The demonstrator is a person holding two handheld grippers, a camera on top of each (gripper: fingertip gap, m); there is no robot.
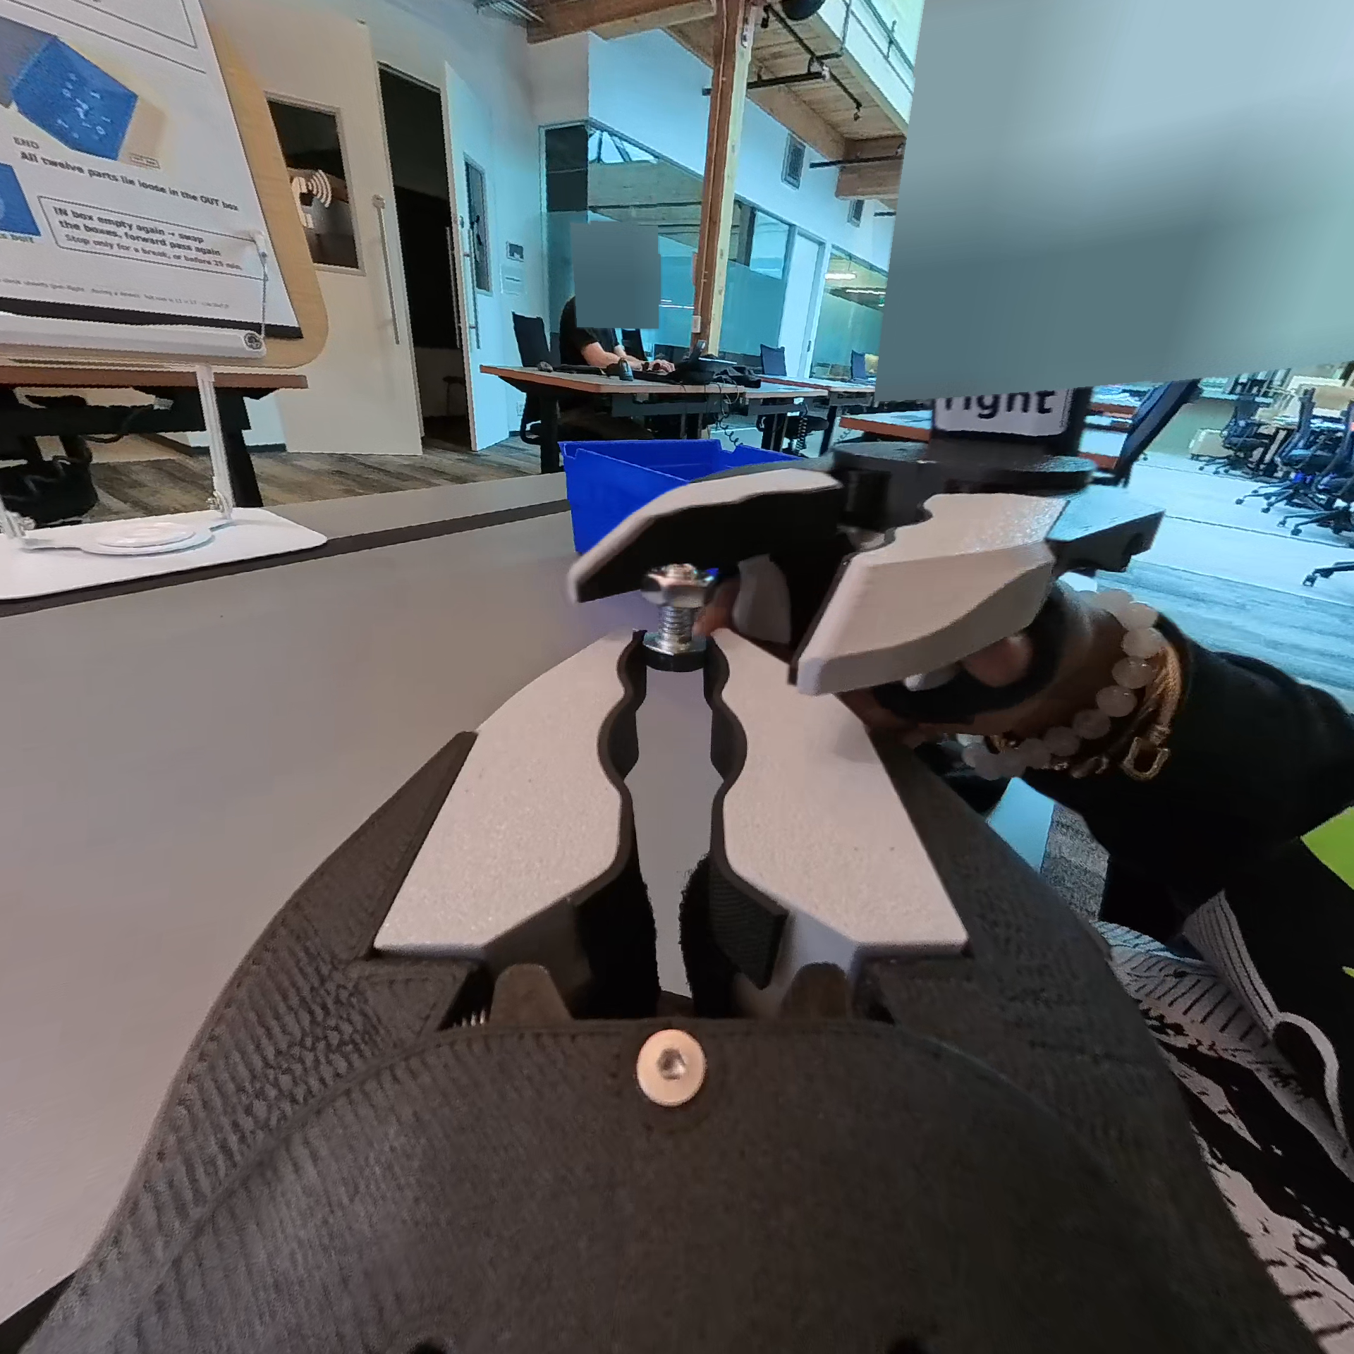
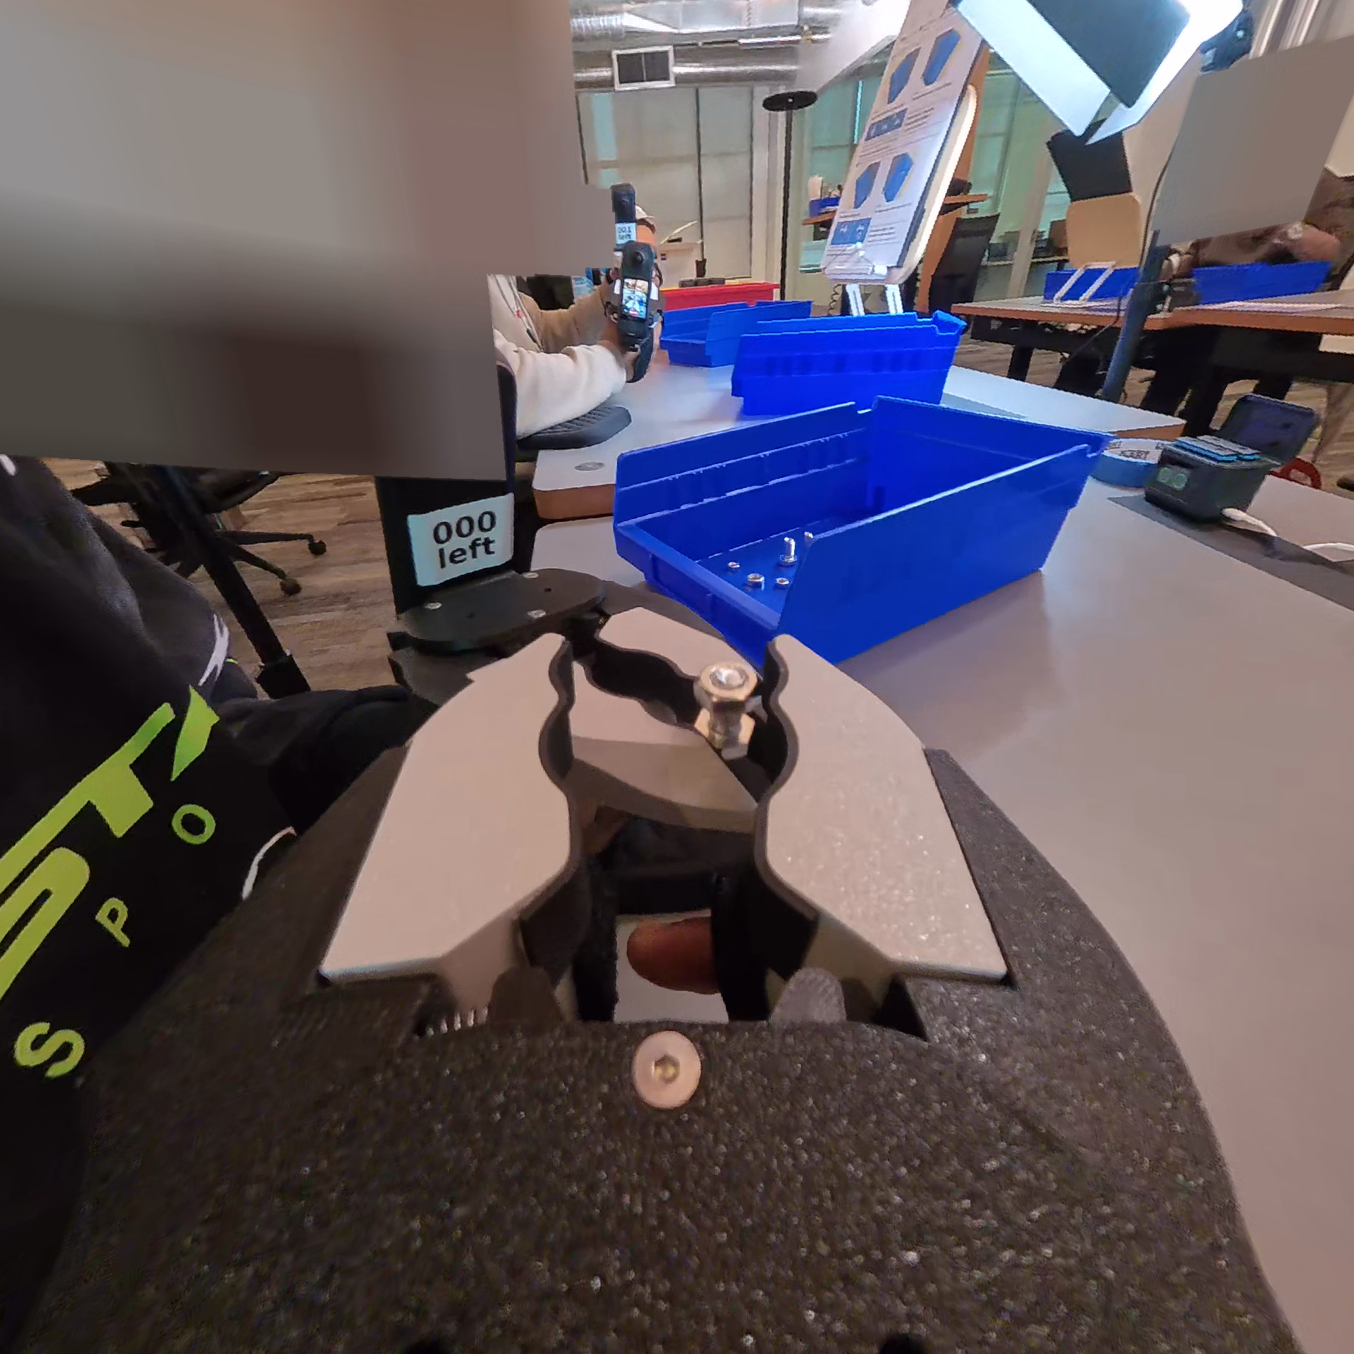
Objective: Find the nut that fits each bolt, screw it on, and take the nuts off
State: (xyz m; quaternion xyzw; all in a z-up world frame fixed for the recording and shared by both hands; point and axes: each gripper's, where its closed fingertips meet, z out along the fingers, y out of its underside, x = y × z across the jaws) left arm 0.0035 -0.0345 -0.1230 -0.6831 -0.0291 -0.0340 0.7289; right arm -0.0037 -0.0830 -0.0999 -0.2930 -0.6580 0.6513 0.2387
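Currently the step in hand is turning a fastener pair: whether the nut goes on or comes off cannot be told from these views. The left gripper [image 1: 672, 659] is closed narrowly on the nut [image 1: 670, 646] at the lower end of the bolt [image 1: 678, 612], its pads pressing the nut's sides. The bolt stands upright above those fingertips, head uppermost.

The right gripper [image 2: 663, 692] stands wide, its fingers straddling the bolt head [image 2: 725, 685]. One right finger [image 1: 703, 527] lies over the head; the other stands clear of it, so nothing is gripped.

The next move likely calls for closing the right gripper squarely on the head, then rotating about the bolt's axis while the left holds steady.

Behind the grippers sits the blue bin [image 2: 952, 557], with loose hardware [image 2: 769, 571] on its floor. Its near wall is close to the right fingertips. The grey table [image 2: 1136, 769] offers open room toward the right.
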